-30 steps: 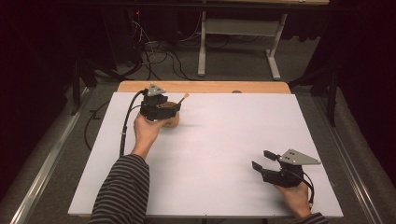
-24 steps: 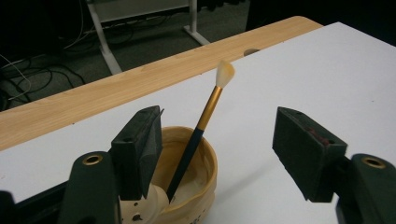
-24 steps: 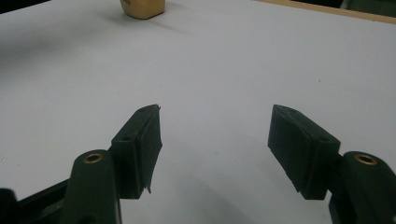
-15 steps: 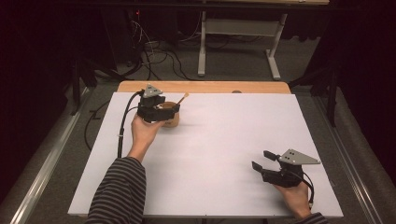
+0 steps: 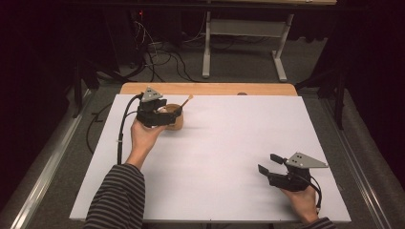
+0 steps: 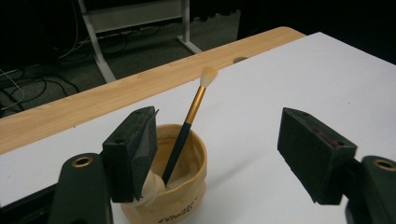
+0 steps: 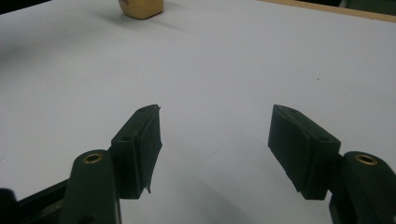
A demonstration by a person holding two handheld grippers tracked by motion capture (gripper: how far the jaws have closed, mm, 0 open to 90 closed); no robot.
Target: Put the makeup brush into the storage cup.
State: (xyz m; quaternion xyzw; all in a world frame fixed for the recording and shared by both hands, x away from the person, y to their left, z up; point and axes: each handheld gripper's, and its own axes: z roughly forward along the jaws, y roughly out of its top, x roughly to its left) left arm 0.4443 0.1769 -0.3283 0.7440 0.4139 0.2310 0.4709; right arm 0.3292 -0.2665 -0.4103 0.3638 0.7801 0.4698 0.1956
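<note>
A tan cup with a brush in it is approached by the left gripper at the far left of the white sheet.

The left gripper (image 6: 219, 149) is held with its jaws spread wide and nothing is gripped between them; in the left gripper view one jaw is seen against the rim of the cup (image 6: 180, 186), the other well clear of it. The brush (image 6: 189, 126) is stood tilted inside the cup, its pale bristle tip uppermost. In the high view the cup (image 5: 175, 119) is placed near the wooden table edge (image 5: 215, 89). The right gripper (image 5: 269, 163) is held near the sheet's (image 5: 224, 143) near right corner, jaws wide apart and empty, well apart from the cup.
</note>
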